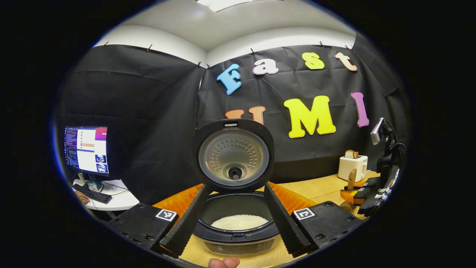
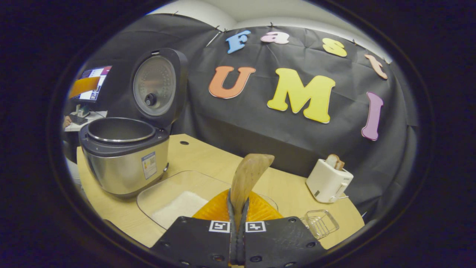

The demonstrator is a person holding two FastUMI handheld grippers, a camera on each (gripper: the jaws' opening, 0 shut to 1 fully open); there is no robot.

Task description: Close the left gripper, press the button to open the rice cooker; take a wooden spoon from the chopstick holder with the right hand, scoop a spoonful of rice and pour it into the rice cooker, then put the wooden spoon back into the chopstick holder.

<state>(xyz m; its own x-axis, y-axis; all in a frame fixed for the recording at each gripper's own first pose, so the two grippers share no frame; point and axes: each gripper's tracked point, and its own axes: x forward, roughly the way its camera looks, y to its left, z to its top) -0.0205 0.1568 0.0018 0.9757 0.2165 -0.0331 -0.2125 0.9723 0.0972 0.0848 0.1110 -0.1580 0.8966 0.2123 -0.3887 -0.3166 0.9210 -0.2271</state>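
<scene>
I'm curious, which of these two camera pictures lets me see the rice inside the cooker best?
The left gripper view: it looks down into the open rice cooker, where white rice lies in the pot between the open left claw's fingers. The right gripper view shows the cooker from the side, so its rim hides the inside.

The rice cooker is showing a glossy brushed-metal body; the wooden spoon is looking smooth, the table matt pale wood

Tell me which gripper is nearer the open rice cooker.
Left. The left gripper hovers right over the rice cooker, fingers spread either side of the pot. The right gripper, shut on the wooden spoon, sits farther off beside the cooker.
</scene>
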